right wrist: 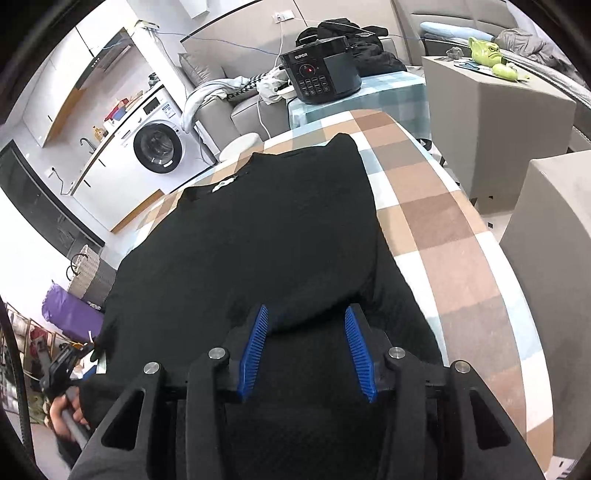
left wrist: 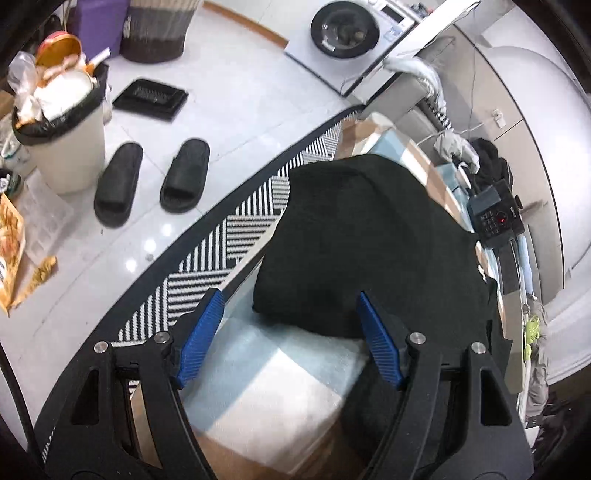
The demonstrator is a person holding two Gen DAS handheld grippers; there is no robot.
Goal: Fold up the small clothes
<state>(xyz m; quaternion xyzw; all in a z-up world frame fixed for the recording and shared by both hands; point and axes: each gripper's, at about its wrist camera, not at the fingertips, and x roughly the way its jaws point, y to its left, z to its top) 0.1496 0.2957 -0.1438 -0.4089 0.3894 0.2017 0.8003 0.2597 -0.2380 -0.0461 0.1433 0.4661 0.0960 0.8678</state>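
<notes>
A black garment (right wrist: pixel 258 236) lies spread on the table's checked cloth (right wrist: pixel 443 229), its right side folded over onto the body. My right gripper (right wrist: pixel 306 308) hovers low over the near end of that fold. Its blue pads (right wrist: pixel 255 343) stand apart, and the folded edge runs between them without being pinched. In the left wrist view the same garment (left wrist: pixel 369 240) covers the pale checked cloth (left wrist: pixel 266 376). My left gripper (left wrist: pixel 289 293) is wide open at the garment's near left corner, gripping nothing. A hand (right wrist: pixel 64 413) holds that left gripper at the right wrist view's lower left.
A black pressure cooker (right wrist: pixel 321 74) stands on the far end of the table. Grey upholstered blocks (right wrist: pixel 495 122) flank the right side. Left of the table are a striped mat (left wrist: pixel 221 236), black slippers (left wrist: pixel 118 184), a full bin (left wrist: pixel 62 129) and a washing machine (left wrist: pixel 345 29).
</notes>
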